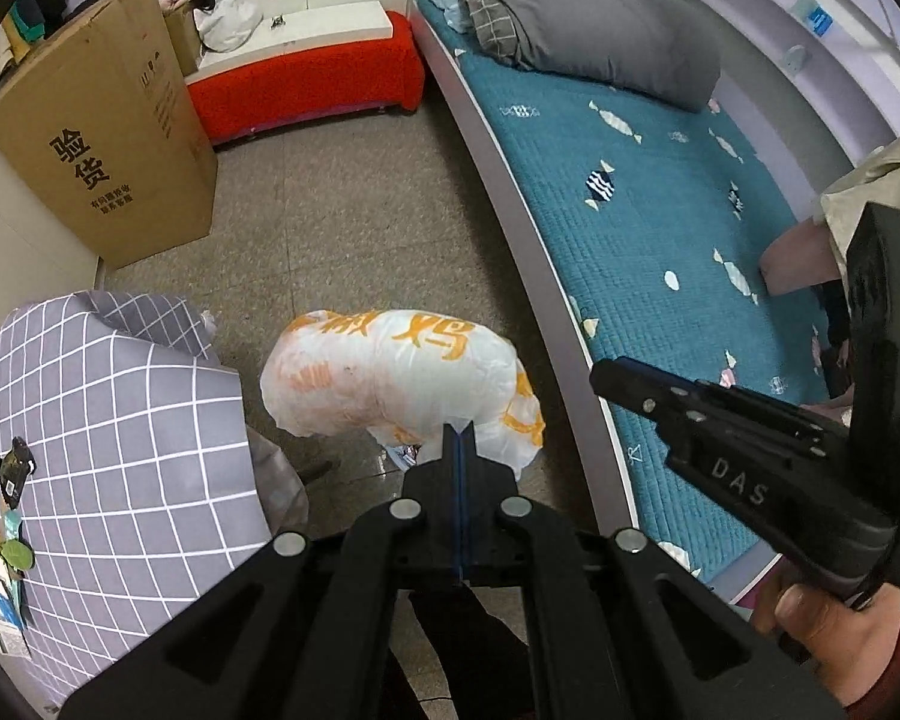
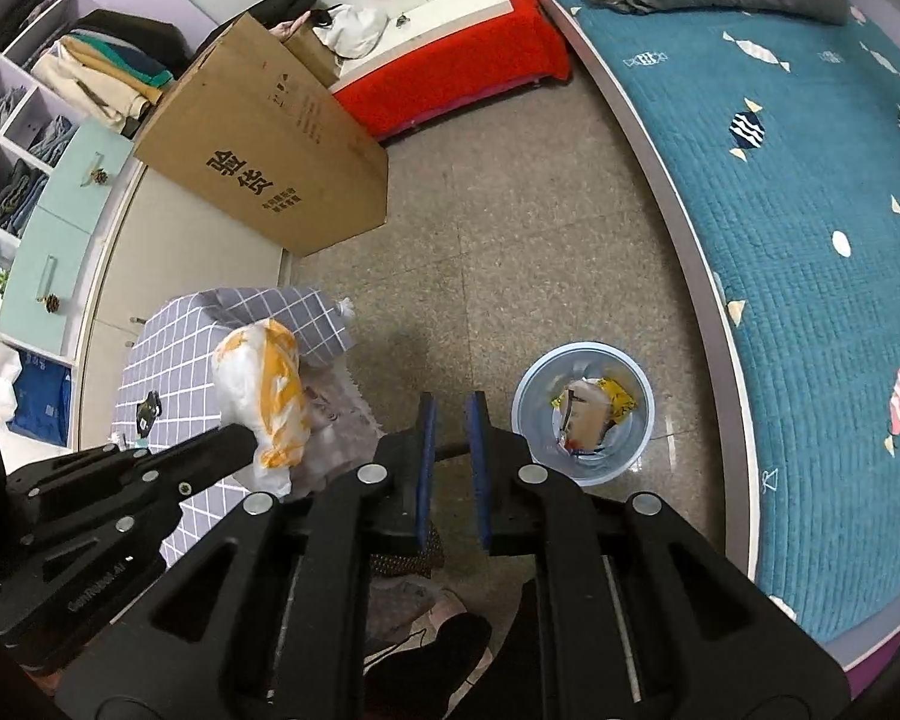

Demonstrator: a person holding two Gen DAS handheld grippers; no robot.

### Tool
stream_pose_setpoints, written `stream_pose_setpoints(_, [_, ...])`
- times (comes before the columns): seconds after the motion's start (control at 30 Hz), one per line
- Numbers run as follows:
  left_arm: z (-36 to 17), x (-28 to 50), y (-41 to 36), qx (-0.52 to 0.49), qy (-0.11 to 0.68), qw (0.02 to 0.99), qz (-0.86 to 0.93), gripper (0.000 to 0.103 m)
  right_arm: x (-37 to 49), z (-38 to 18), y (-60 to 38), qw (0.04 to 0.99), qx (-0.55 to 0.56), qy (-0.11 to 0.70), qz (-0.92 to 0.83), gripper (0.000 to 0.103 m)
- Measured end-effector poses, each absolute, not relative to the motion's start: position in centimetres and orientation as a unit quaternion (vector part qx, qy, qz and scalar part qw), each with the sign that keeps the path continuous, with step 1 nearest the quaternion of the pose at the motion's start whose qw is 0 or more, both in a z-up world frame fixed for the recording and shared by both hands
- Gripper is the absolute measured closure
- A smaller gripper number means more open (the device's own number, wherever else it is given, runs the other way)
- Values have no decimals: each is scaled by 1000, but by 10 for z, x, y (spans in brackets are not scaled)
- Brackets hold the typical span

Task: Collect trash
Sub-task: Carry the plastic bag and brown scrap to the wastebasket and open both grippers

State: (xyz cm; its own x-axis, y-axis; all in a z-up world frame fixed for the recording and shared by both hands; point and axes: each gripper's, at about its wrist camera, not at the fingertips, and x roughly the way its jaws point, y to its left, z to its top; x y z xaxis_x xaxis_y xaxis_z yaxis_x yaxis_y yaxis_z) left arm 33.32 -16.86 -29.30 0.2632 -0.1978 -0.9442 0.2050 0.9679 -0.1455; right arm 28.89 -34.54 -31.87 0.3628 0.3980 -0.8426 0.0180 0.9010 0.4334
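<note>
A white plastic bag with orange print (image 1: pixel 390 372) hangs above the floor, and my left gripper (image 1: pixel 459 429) is shut on its bottom edge. In the right wrist view the same bag (image 2: pixel 264 384) hangs from the left gripper (image 2: pixel 240 435), beside a cloth-covered table. My right gripper (image 2: pixel 453 402) stands slightly open, its blue pads a narrow gap apart with nothing between them. Just right of it, a pale blue bin (image 2: pixel 525 384) on the floor holds wrappers and paper trash (image 2: pixel 588 414). In the left wrist view the right gripper (image 1: pixel 600 372) reaches in from the right, over the bed's edge.
A large cardboard box (image 2: pixel 270 162) stands on the floor at the left. A bed with a teal quilt (image 2: pixel 810 180) runs along the right. A red-covered bench (image 2: pixel 450 84) is at the far wall. The grid-cloth table (image 1: pixel 108 420) stands close at the left, with shelves (image 2: pixel 30 120) behind.
</note>
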Motion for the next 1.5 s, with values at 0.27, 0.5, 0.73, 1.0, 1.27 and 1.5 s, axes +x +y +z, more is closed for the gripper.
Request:
stream_pose_setpoints(0.27, [-303,349,-185,10,605,784,-140,103,285,-310,-359,811,189,544,105,69])
stream_pose_setpoints(0.5, [-305,358,-204,21,607,778,-161,103,285,-301,-373,820,192,533,88,59])
stream_pose_setpoints(0.73, [-305,364,-222,28,607,774,-178,102,280,-295,-391,827,201,521,61,57])
stream_pose_setpoints(1.0, [-304,370,-235,31,604,776,-182,94,272,-287,-412,836,212,506,30,54])
stream_pose_setpoints(1.27, [-300,367,-228,10,604,779,-170,43,263,-284,-419,836,219,503,17,54])
stream_pose_setpoints(1.5, [-286,350,-211,-3,593,788,-166,43,257,-277,-400,839,207,502,36,53])
